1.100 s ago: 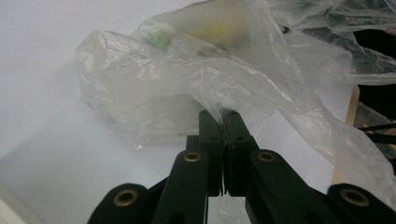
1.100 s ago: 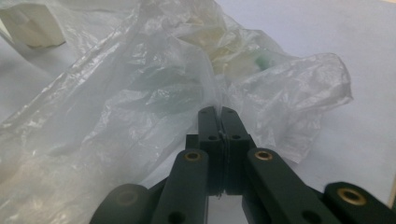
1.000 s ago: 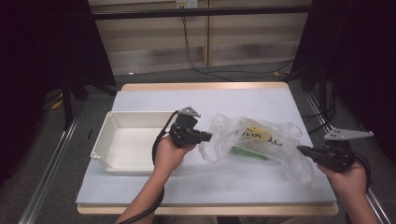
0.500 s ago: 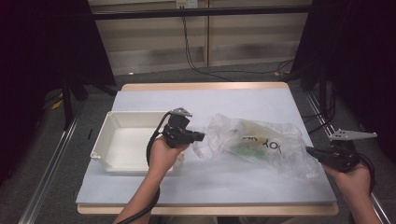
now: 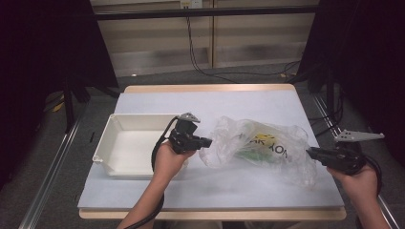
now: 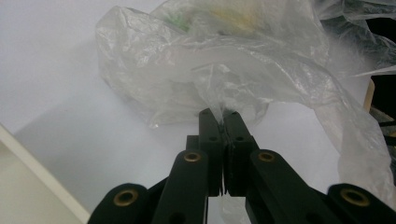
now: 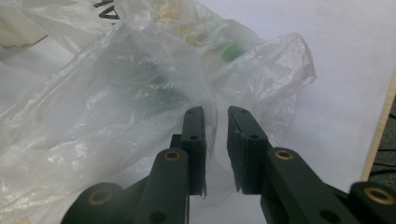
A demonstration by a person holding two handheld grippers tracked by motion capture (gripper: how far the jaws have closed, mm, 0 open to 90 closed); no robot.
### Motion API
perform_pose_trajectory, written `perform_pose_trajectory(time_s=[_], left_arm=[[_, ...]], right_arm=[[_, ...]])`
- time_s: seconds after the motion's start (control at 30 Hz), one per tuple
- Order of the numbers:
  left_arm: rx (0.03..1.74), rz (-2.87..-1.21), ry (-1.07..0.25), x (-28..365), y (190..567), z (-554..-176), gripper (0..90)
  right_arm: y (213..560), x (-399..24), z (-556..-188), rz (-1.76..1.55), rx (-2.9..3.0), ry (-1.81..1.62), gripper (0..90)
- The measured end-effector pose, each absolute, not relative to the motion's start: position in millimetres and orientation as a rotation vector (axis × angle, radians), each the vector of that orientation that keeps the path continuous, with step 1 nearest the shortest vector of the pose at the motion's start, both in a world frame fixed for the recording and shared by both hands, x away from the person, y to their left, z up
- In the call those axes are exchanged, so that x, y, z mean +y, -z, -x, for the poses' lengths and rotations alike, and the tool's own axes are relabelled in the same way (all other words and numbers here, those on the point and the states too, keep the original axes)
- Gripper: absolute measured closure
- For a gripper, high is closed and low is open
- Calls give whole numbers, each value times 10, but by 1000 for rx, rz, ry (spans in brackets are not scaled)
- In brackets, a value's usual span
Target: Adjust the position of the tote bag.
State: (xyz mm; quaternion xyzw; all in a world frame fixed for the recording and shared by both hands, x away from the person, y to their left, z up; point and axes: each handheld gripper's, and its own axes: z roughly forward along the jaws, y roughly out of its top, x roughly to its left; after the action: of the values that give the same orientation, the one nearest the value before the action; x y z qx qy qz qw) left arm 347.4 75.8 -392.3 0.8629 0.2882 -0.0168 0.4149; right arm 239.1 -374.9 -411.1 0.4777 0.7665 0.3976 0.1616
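A: What do I have from the high view?

B: A clear plastic bag (image 5: 260,148) lies on the pale counter (image 5: 229,102), just right of a white tray (image 5: 125,143). Black letters show through the film, upside down; I cannot read a word. Something yellow and green sits inside. My left claw (image 5: 209,141) meets the bag's left edge, and my right claw (image 5: 310,152) is at its right end.

A: And the left gripper view?

B: My left claw (image 6: 223,122) is clenched on a gathered fold of the bag (image 6: 224,60).

A: The right gripper view?

B: My right claw (image 7: 215,122) has just been opening: jaws parted, film (image 7: 130,93) between them, not pinched. Black lettering shows at the top edge, cut off.
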Motion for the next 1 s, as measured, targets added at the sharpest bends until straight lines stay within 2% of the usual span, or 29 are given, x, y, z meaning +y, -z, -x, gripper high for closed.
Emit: perform_pose_trajectory(time_s=[0.17, 0.23, 0.57, 1.0], left_arm=[[721, -2171, 51, 740, 3940, -3456, 885], [713, -2179, 50, 738, 3940, -3451, 885], [717, -2175, 47, 750, 3959, -3429, 885], [703, -2183, 59, 706, 3965, -3414, 885]], right_arm=[[4057, -3683, -2383, -1348, 2202, -1118, 683], [4035, -3658, -2387, -1343, 2205, -1096, 603], [3938, -3609, -2357, -1329, 2228, -1067, 471], [3865, -3628, -2293, -1324, 2210, -1066, 450]])
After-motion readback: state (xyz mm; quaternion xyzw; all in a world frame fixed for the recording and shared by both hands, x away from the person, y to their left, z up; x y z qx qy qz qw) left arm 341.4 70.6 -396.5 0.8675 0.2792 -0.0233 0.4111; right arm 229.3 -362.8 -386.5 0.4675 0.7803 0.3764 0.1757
